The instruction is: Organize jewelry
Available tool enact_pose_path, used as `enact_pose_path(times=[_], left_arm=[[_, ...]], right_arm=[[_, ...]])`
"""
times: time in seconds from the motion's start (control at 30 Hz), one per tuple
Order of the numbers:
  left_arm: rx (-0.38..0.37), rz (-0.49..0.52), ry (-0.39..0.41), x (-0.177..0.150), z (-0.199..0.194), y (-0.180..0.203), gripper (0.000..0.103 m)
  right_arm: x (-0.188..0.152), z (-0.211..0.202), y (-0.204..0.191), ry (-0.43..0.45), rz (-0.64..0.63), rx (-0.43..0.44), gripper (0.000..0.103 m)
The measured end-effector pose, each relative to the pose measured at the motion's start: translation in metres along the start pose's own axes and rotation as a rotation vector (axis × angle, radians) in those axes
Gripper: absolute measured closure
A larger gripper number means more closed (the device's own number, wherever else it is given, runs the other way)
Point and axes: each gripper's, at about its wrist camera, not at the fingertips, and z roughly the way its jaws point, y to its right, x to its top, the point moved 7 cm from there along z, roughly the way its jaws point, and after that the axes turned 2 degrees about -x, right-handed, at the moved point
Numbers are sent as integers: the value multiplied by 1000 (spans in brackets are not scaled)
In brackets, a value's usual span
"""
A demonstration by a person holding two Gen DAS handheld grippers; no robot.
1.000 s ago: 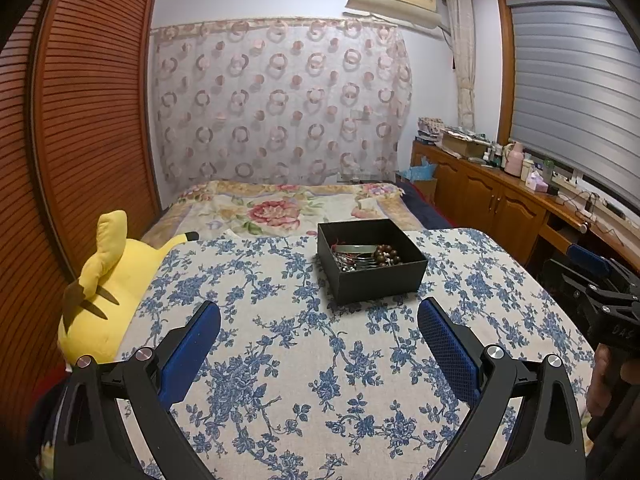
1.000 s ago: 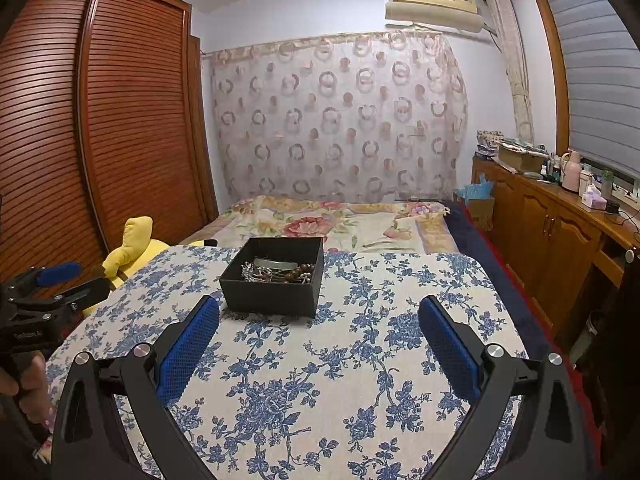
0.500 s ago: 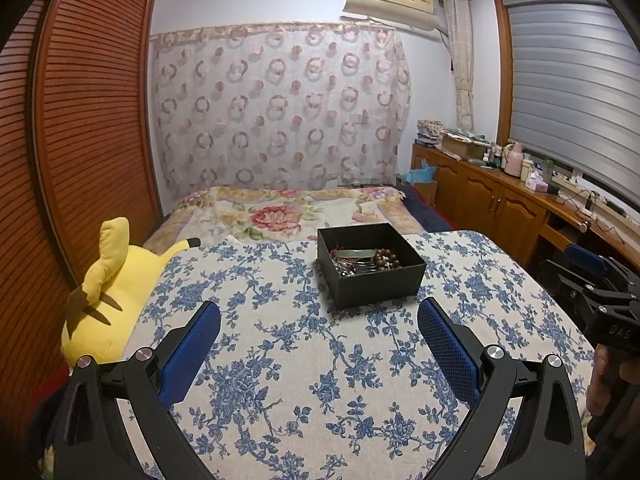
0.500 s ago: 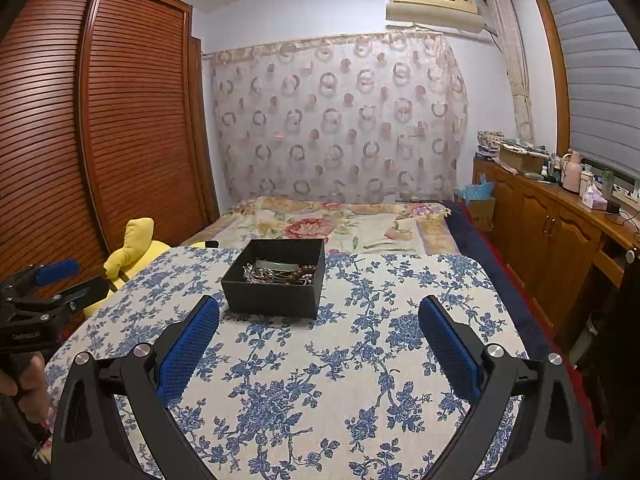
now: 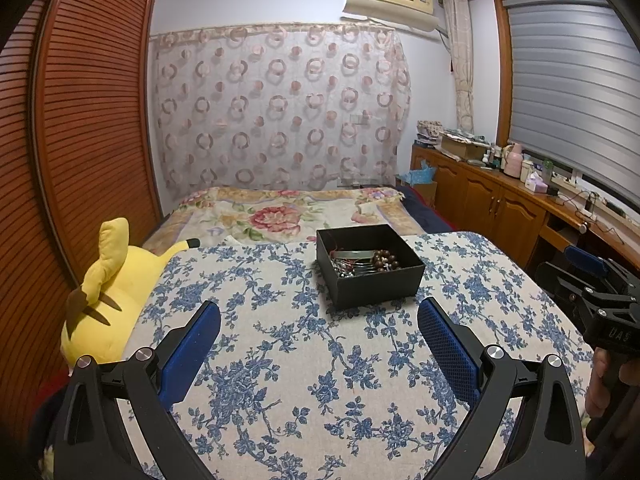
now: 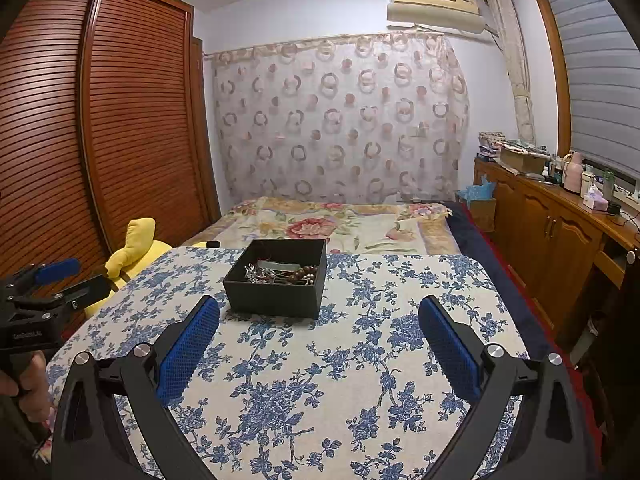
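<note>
Both tools, left and right, hover wide open and empty near the far box, whose tangled jewelry warrants a slow, single-piece pick.

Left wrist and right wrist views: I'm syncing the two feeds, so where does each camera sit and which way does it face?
Left wrist view: on the left tool, open, facing the black box and curtain; the right tool and a hand show at right.
Right wrist view: on the right tool, open, facing the same way; the left tool shows at left.
Shared: black box, floral tablecloth, yellow plush toy.
</note>
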Motion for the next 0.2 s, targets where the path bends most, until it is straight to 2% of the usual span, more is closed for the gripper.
enact_pose_path(times=[0.2], left_arm=[[-2, -3, -2, -1, 1, 1, 8]], right_arm=[[-1, 0, 0, 0, 1, -1, 3]])
